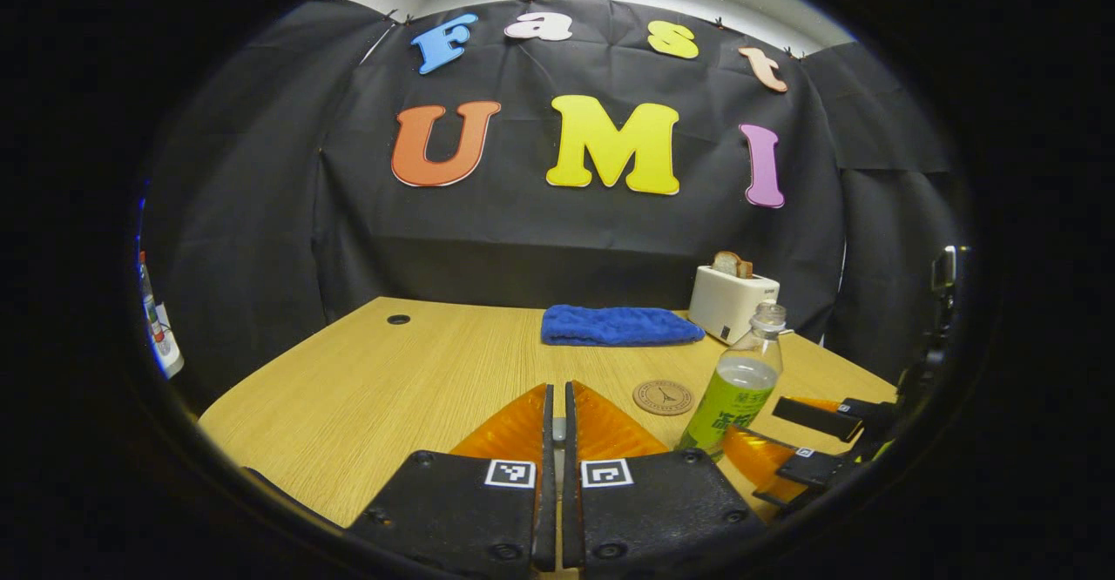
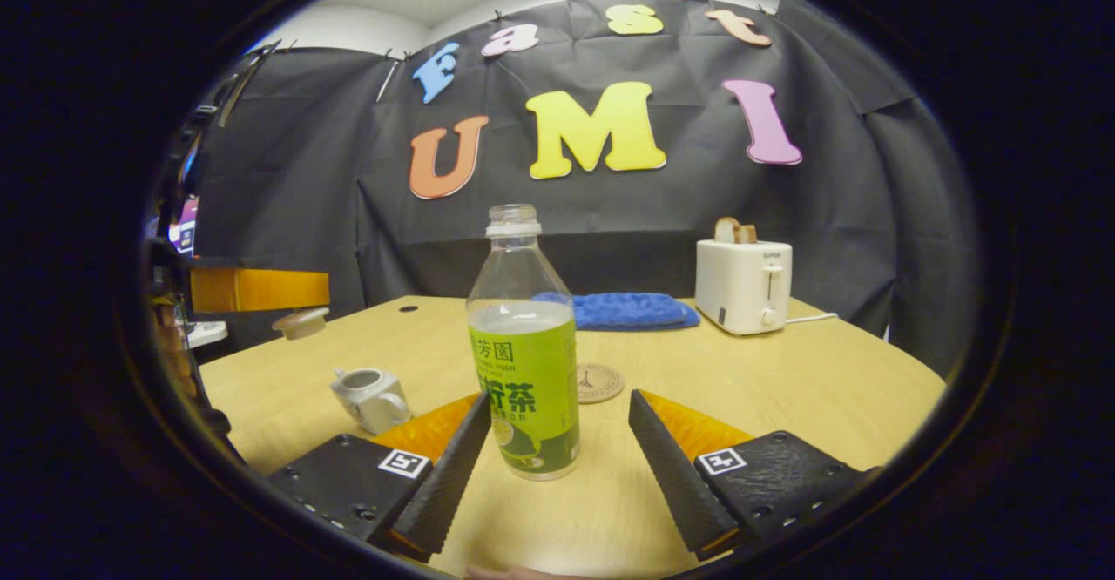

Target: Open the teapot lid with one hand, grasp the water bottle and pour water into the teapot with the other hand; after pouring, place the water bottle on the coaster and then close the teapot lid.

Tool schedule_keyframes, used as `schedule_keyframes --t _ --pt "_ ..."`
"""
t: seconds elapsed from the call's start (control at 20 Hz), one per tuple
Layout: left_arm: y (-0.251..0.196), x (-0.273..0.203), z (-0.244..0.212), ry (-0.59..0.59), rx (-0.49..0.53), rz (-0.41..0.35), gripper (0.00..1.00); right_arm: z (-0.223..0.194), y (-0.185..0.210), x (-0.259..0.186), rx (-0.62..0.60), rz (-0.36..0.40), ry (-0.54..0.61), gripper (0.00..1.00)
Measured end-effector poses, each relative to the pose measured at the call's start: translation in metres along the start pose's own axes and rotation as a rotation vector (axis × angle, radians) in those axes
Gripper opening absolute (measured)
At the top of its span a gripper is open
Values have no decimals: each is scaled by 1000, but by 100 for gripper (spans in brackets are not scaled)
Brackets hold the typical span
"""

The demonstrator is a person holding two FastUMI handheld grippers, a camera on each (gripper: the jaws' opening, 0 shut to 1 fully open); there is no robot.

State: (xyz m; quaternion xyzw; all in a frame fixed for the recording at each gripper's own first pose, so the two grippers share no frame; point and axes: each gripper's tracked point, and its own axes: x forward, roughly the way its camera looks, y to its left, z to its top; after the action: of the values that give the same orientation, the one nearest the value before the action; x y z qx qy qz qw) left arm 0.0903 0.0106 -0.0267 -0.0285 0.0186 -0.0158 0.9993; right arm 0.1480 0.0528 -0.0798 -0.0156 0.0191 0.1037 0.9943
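While the clear plastic water bottle (image 2: 524, 362) with its green label stands upright and uncapped on the pale wooden table (image 2: 784, 397), the right gripper (image 2: 557, 449) sits with its jaws spread wide on either side of the bottle's base, neither finger touching it. That placement reads as lining up for a grasp around the labelled body, low enough to keep the bottle steady when tipped.

Off to the right gripper's left, the small white ceramic teapot (image 2: 370, 395) rests on the table with its mouth open. Above it, the left gripper (image 2: 305, 310) holds the round pale lid (image 2: 300, 323) aloft, apparently kept clear so water can go in. From the left gripper view, its fingers (image 1: 540, 441) are pressed nearly together, with only a sliver of something between them.

The round brown coaster (image 2: 599, 382) lies just behind the bottle, waiting for the bottle after pouring. Farther back sit a folded blue cloth (image 2: 627, 310) and a white toaster (image 2: 743, 286) with bread in it.
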Motion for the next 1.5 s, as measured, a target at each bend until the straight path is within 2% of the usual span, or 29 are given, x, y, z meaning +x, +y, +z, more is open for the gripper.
schedule_keyframes --t 0.25,0.3,0.35,0.45,0.5,0.65,0.8,1.1,1.3,1.5 --pt "2 -21 11 11 -21 -9 5 1 9 25 19 -12 25 96" --pt "1 -26 10 13 -9 -13 5 -1 7 28 20 -24 31 92" --pt "0 -29 10 18 7 -13 5 -1 8 31 27 -25 35 95" --pt "-1 -36 8 21 27 -21 5 1 12 35 27 -15 26 89" --pt "-2 -39 6 25 29 -28 5 0 6 34 16 -38 19 75" --pt "-2 -47 -2 55 37 -54 5 1 -1 26 -24 -89 24 74" --pt "10 -48 2 51 52 -44 5 4 -10 13 -120 -167 53 73" --pt "35 -57 8 37 68 -33 5 8 -17 0 -341 -256 126 73" --pt "60 -64 10 41 77 -10 5 3 -5 3 -483 -270 183 73" --pt "72 -65 9 43 50 -5 5 3 5 10 -649 -320 194 73"
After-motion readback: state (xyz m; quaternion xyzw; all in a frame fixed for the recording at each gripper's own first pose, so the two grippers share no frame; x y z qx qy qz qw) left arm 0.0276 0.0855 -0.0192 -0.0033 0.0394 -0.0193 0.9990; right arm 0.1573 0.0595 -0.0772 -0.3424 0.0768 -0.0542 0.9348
